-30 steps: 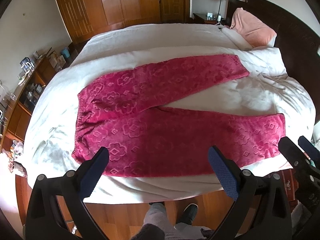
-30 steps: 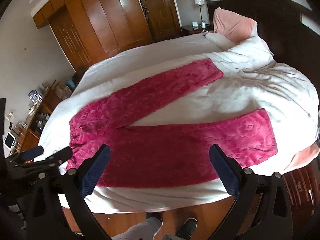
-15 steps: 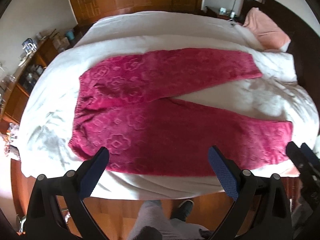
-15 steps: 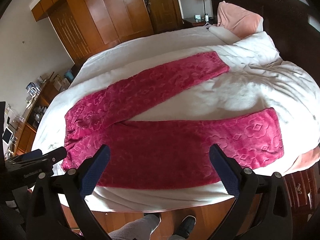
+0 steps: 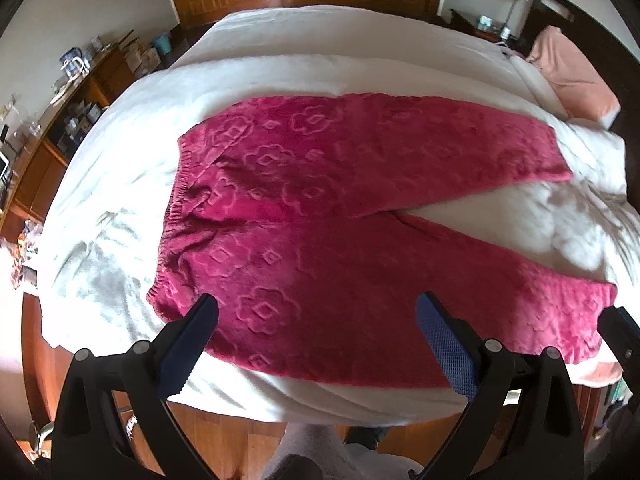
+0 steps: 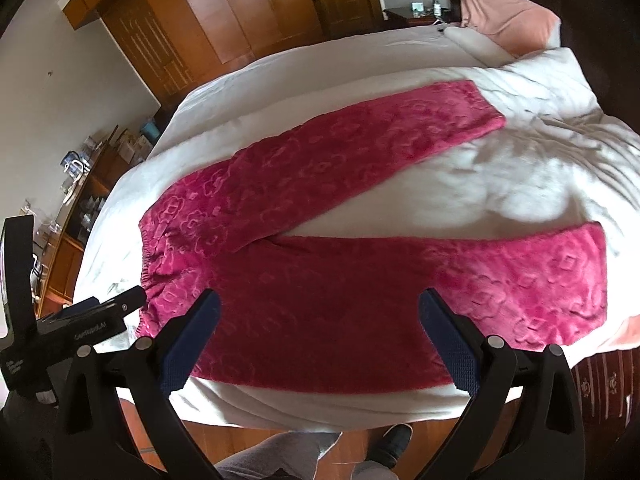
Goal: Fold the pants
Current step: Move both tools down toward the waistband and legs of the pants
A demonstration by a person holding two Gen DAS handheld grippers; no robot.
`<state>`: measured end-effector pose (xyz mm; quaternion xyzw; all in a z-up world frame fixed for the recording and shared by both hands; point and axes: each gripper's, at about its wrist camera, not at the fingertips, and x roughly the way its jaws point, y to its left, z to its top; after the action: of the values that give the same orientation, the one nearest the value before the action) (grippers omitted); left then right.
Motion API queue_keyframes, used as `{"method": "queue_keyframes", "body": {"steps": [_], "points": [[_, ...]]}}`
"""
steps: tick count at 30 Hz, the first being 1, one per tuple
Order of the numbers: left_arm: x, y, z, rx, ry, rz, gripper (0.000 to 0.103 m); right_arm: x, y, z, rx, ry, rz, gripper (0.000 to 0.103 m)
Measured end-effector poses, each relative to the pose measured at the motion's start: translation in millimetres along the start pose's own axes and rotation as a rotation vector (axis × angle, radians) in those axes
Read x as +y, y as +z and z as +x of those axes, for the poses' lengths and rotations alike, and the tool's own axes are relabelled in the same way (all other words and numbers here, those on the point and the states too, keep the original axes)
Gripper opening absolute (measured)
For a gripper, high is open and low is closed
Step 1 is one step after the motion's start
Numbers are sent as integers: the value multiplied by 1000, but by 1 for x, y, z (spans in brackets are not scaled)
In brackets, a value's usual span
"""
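Observation:
Magenta fleece pants point(image 5: 320, 220) with an embossed flower pattern lie flat on a white bed point(image 5: 120, 208), waistband to the left, both legs spread apart in a V toward the right. They also show in the right wrist view point(image 6: 320, 272). My left gripper point(image 5: 316, 344) is open and empty, above the near leg close to the waistband. My right gripper point(image 6: 318, 340) is open and empty, above the middle of the near leg. The left gripper also shows at the left edge of the right wrist view point(image 6: 100, 316).
A pink pillow point(image 5: 572, 76) lies at the dark headboard on the far right. A wooden wardrobe point(image 6: 224, 28) stands behind the bed. A cluttered wooden shelf point(image 5: 60, 120) runs along the left. The person's legs and wooden floor point(image 6: 260, 440) are below the bed's near edge.
Both grippers have moved closer to the bed and lower over the near leg. The left one has shifted toward the waistband. The pants have not moved.

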<state>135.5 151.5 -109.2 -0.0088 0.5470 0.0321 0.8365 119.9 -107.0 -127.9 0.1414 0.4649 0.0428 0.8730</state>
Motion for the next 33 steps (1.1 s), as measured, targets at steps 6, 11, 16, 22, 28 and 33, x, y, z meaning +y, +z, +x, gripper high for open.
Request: {"method": "queue_keyframes", "body": {"steps": [6,11,16,22,28,33], "points": [[34,25,24,21,36,-55,98,22,15,26,35,-7,-23,100],[52,42,40,27,46,-60,98,33,28,45,46,-30,-23,100],[67,58,58,33,45,-50,98,38,41,65,63,-67,-3,100],[111,94,92,-11,68,-71,98,48,44,88,106,-76,-6,100],[167,129,143,34,106,-156,98,53,44,105,143,-95,-3,100],[198,158,185,35,92,-161,98,56,41,123,191,-123,-4,100]]}}
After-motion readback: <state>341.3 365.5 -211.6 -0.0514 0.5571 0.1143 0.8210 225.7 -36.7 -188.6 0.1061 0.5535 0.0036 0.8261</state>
